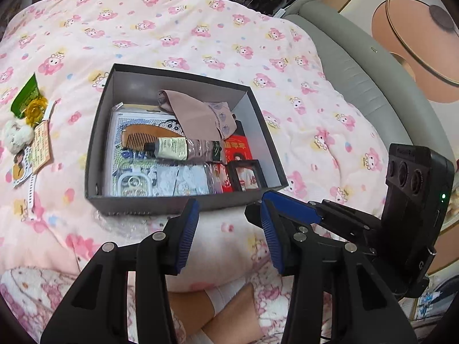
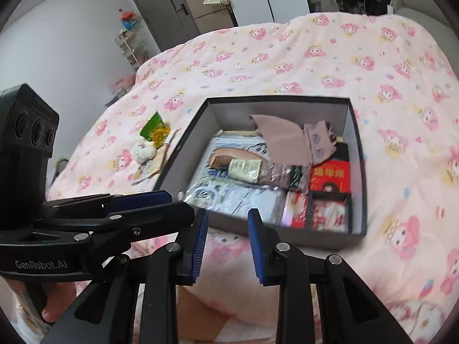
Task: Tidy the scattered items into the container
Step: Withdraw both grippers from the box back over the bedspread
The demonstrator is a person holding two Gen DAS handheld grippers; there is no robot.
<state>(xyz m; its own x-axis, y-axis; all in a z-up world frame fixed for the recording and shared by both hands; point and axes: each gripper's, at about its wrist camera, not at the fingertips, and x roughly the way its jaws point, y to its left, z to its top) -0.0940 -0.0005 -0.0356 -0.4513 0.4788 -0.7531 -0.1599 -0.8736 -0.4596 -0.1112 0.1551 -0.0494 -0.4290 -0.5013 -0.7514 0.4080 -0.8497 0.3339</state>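
Pink quilted bed | grey cardboard box centred, well filled | plush toy, green packet, paper tags left at 9 o'clock: judged light, soft; plush best pinched mid-body | left gripper fingers half-spread, empty | right gripper fingers narrower, empty
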